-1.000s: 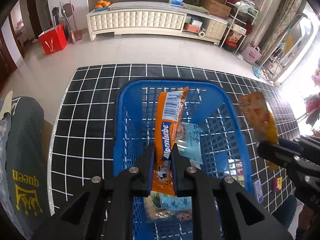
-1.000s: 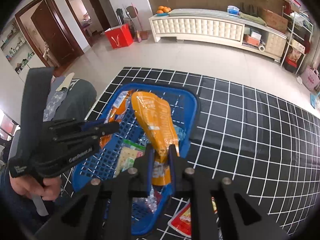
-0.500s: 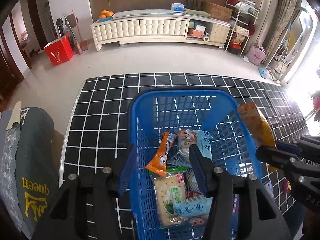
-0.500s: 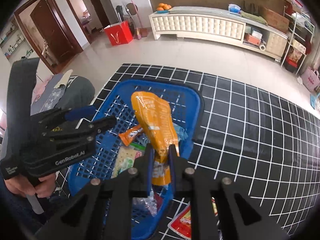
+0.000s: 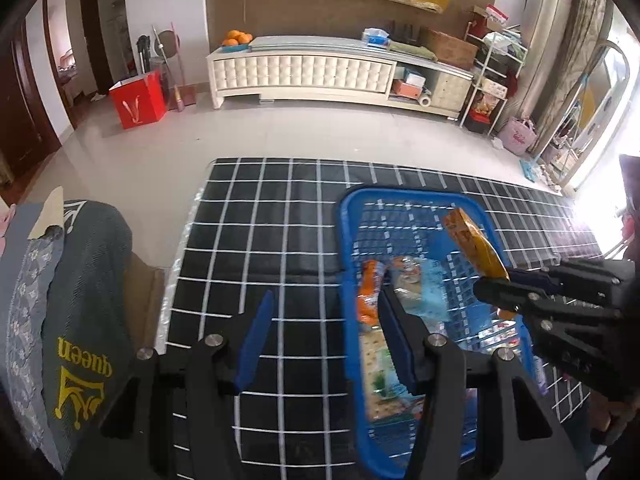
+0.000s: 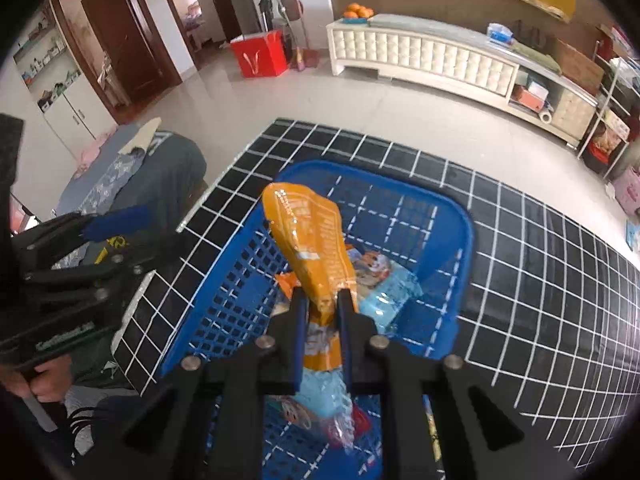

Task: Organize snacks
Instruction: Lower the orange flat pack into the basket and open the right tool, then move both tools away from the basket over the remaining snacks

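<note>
Above basket [image 6: 460,248], clamped orange packet [image 6: 316,248].

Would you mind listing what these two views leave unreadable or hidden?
- Left wrist view: cracker pack in the blue basket is motion-blurred; the left gripper finger covers part.
- Right wrist view: orange snack bag print too small; its lower end sits behind the right gripper.
- Right wrist view: basket's near rim cut off by the gripper body.

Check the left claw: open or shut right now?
Open. The left claw has its blue pads wide apart with nothing between them, beside the blue basket.
</note>
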### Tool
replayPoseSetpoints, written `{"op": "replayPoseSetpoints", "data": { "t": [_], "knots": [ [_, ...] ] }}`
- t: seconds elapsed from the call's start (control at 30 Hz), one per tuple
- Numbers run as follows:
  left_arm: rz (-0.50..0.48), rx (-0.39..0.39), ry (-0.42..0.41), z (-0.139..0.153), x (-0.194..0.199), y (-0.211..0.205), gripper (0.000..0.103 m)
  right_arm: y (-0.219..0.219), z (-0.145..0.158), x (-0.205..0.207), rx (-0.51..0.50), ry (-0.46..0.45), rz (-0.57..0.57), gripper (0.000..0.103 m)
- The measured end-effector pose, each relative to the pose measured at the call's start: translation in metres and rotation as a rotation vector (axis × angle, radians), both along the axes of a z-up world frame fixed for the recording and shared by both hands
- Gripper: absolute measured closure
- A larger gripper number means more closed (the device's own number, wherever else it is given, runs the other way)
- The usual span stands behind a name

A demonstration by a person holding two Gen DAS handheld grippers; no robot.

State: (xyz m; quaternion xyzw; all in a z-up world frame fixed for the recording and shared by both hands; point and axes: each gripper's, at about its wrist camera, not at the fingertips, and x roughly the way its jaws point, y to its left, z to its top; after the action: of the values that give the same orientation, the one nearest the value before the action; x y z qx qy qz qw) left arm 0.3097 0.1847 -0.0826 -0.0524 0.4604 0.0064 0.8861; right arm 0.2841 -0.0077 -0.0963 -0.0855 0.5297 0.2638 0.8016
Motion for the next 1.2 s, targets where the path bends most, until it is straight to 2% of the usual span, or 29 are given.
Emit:
{"op": "replayPoseSetpoints", "data": {
  "t": [0.33,0.57,0.67,0.73,0.8,0.87,0.97,1.2],
  "knots": [
    [0.031,-0.05,0.019,-0.025,0.005,0.027,0.051,0.034,-0.039,0.018,-0.08,0.027,0.036,0.085],
    [0.013,-0.059,0.028,-0.034,0.012,0.024,0.051,0.043,-0.059,0.034,-0.115,0.043,0.022,0.085],
    [0.005,-0.054,0.035,-0.035,0.013,0.023,0.051,0.046,-0.063,0.036,-0.14,0.055,0.031,0.068],
    [0.01,-0.05,0.04,-0.035,0.012,0.023,0.051,0.047,-0.062,0.034,-0.159,0.044,0.048,0.046],
    [0.027,-0.068,0.046,-0.033,0.009,0.025,0.051,0.046,-0.058,0.028,-0.183,0.012,0.048,0.032],
    [0.032,-0.079,0.042,-0.03,0.004,0.025,0.051,0.041,-0.052,0.022,-0.194,-0.016,0.042,0.031],
    [0.029,-0.055,0.033,-0.022,-0.005,0.021,0.051,0.032,-0.04,0.013,-0.168,-0.006,0.034,0.031],
    [0.014,-0.038,-0.011,0.009,-0.037,0.001,0.051,0.006,0.01,-0.017,-0.105,-0.057,-0.004,0.031]
  ]
}}
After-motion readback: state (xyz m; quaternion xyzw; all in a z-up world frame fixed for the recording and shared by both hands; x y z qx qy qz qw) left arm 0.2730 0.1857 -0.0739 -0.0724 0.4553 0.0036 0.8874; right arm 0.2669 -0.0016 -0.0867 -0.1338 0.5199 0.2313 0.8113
